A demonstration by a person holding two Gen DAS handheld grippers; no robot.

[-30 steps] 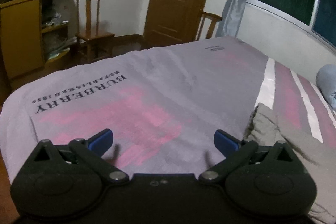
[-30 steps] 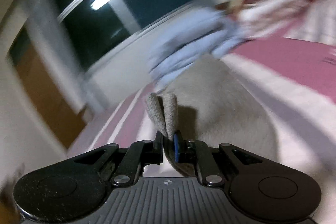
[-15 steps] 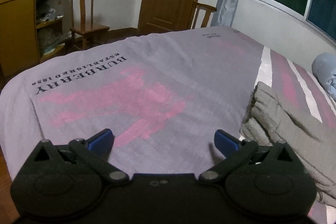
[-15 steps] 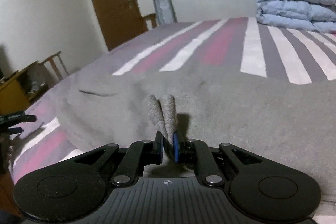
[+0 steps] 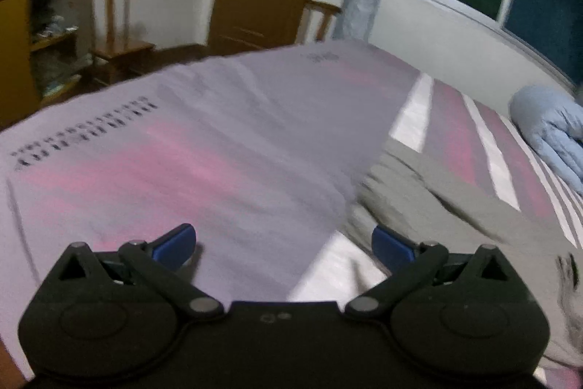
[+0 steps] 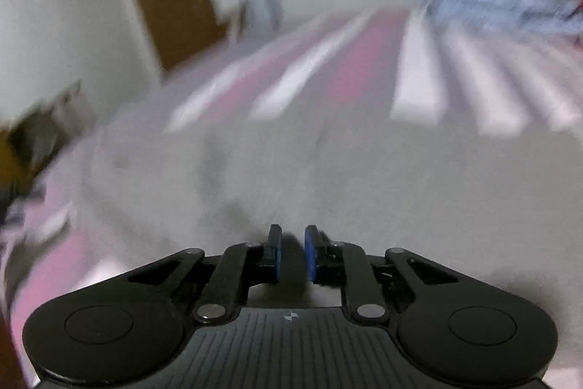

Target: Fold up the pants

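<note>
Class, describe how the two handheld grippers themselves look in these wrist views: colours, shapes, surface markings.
Both are black plastic with rounded lobes, silver pivot pins and blue finger pads. The left gripper has a smooth body with small round marks at its centre. The right gripper has a ribbed body bearing a small round emblem. No cables or sleeves show.

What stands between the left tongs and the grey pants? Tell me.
Nothing visible. The left tongs hang open over bare bedspread; the grey pants lie just to their right, nothing lying between. The right tongs are opening above the pants, nothing between the pads.
</note>
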